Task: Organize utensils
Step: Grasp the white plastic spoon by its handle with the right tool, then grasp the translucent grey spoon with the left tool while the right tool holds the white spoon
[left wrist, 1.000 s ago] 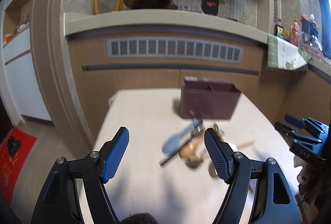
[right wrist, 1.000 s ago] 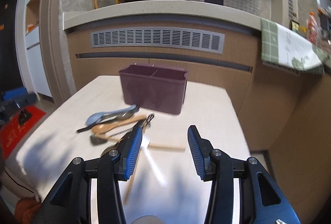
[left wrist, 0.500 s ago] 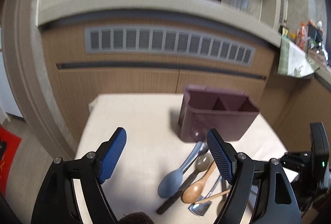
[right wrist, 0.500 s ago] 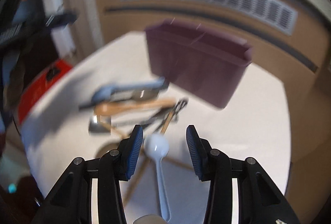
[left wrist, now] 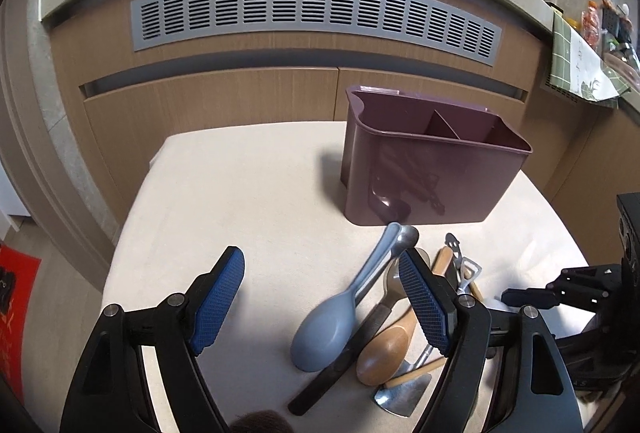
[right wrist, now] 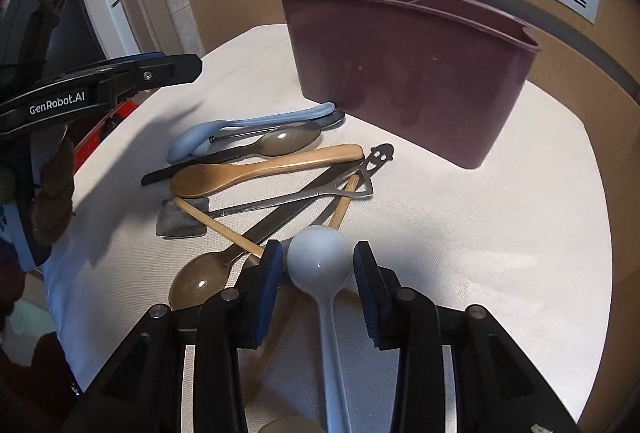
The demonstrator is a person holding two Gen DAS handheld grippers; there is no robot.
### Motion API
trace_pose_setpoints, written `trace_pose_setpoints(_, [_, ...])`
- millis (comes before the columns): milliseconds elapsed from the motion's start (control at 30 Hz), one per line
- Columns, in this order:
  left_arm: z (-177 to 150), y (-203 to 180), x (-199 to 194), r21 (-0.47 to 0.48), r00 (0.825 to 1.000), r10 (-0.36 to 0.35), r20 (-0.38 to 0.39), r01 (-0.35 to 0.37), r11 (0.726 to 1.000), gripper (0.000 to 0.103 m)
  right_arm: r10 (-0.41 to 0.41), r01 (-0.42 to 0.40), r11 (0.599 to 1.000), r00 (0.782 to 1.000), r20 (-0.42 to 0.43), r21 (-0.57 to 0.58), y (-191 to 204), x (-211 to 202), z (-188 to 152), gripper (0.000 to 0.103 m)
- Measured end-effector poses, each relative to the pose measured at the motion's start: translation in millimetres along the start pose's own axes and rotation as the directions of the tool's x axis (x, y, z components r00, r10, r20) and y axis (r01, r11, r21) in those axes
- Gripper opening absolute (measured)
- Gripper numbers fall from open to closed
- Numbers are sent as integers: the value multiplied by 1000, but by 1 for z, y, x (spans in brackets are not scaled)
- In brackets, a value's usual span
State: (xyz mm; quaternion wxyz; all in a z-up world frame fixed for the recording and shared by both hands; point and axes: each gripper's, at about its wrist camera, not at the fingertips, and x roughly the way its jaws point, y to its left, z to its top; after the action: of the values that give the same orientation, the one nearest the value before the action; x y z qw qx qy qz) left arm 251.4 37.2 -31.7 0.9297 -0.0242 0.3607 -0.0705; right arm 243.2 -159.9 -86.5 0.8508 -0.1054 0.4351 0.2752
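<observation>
A dark purple rectangular plastic utensil holder (left wrist: 436, 173) with an inner divider stands upright on the table (left wrist: 240, 201), which is covered in a cream cloth, and everything else is told from it. On the table just in front of the holder lies a loose heap of utensils: a pale blue plastic spoon (left wrist: 340, 313) whose handle tip reaches almost to the holder's base, a brown wooden spoon (right wrist: 256, 169) beside it, a dark-handled knife (left wrist: 340, 361), a metal spoon (right wrist: 284, 141), a small flat metal spatula (right wrist: 180, 221), a metal bottle opener (right wrist: 352, 185) with a smiling face cut into its end, and thin wooden sticks crossing under them. Farther from the holder than the heap, at the near edge of it, a white plastic ladle-shaped spoon (right wrist: 320, 261) lies with its round bowl toward the holder and its handle running back under the right tool (right wrist: 318, 273). That tool's blue-padded jaws have just been closing; they stand on either side of the white bowl with a small gap at each side, not yet pressing it. The left tool (left wrist: 324, 307) hovers over the table in front of the holder, to the holder's left, its jaws wide apart and empty, its right finger above the heap.
</observation>
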Motion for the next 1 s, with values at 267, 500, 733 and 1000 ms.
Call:
trace_pose_setpoints(267, [-5,0,3,-1,995,-82,-51,82,997,78,-29,29,999,999,27,18,-10,-7,-5,30])
trace_pose_setpoints(500, [-7,-35,20,116,974,-165,-155,184,976,48,-66,52,989,993,95,138,-44,-28,-9,30])
trace_pose_setpoints(733, [3,-59,44,268,962,-121,-245,187,945,34,-55,36,985,993,108,169,-49,-24,-10,30])
trace_pose_setpoints(1000, [-5,-53,57,308,943,-99,-316,201,930,34,-54,28,980,990,128,196,-61,-26,-13,30])
